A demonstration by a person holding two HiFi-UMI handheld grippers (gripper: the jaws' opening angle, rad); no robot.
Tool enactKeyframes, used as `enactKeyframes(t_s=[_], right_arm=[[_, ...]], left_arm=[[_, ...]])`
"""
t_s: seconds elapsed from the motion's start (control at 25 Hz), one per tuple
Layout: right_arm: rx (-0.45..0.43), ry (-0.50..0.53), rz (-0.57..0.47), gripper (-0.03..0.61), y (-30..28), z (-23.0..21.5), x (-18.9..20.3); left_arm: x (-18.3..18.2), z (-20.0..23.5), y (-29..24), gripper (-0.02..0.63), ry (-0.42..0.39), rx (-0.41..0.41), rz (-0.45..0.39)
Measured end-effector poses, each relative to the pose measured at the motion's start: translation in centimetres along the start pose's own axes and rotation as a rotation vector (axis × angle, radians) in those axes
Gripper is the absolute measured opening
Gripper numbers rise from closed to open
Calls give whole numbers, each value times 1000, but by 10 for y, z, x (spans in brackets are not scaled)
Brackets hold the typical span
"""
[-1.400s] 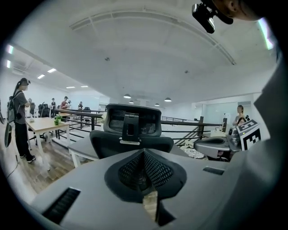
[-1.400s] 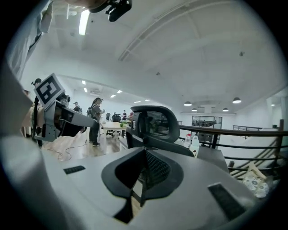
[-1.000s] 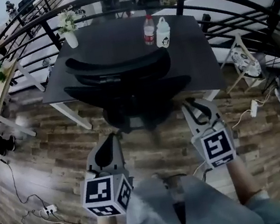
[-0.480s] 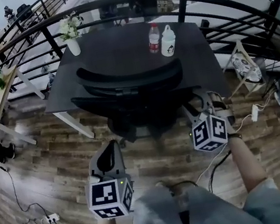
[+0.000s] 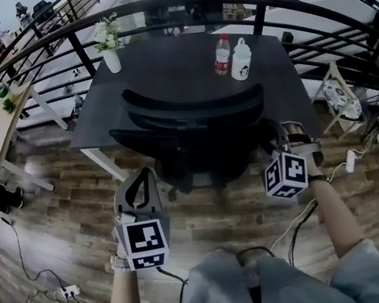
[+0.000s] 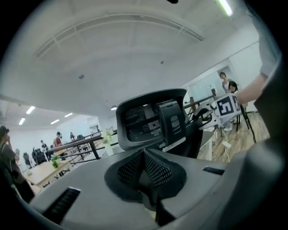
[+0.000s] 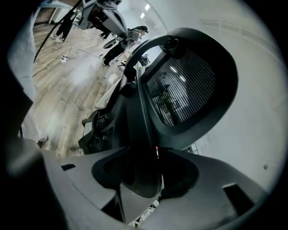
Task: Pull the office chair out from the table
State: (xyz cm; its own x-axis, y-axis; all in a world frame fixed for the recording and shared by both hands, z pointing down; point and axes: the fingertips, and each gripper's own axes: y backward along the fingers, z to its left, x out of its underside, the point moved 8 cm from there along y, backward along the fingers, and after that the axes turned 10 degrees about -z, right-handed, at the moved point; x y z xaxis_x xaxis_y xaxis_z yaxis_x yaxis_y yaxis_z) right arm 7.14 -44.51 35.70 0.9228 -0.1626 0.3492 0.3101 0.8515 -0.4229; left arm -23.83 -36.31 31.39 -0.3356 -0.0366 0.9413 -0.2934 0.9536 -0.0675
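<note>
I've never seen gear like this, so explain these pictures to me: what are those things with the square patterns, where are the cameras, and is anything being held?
These are two hand-held tools, one in each hand, and each ends in two-jaw tongs. The patterned cubes are part of the tools. The head view comes from a camera worn on the head, looking steeply down. The other two views come from cameras riding on each tool, looking along its tongs. Ahead, a black chair stands at a dark table. The table carries a vase of flowers, a bottle and a white bottle. The left tongs are shut and empty, short of the chair. The right tongs seem closed on a dark part of the chair's right side.
</note>
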Motion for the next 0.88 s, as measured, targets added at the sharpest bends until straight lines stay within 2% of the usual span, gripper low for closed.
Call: enactKeyframes(t_s=[0.2, 0.36, 0.44, 0.56, 0.6, 0.76, 0.88], right_arm=[[-2, 19, 2, 192, 2, 0, 1], [1, 21, 1, 192, 1, 0, 0], [1, 21, -1, 192, 2, 0, -1], [-5, 20, 1, 192, 3, -2, 1], [-7, 19, 0, 192, 2, -3, 2], [-11, 13, -8, 192, 1, -2, 1], [-9, 11, -9, 192, 2, 0, 0]], left_arm=[[13, 25, -23, 19, -199, -73, -21], [20, 39, -45, 94, -361, -67, -9], [24, 43, -57, 121, -495, -45, 13], [35, 41, -77, 149, -742, 7, 47], [39, 41, -83, 149, -796, 28, 61], [50, 39, -96, 189, -914, 111, 134], [58, 38, -103, 202, -976, 142, 167]])
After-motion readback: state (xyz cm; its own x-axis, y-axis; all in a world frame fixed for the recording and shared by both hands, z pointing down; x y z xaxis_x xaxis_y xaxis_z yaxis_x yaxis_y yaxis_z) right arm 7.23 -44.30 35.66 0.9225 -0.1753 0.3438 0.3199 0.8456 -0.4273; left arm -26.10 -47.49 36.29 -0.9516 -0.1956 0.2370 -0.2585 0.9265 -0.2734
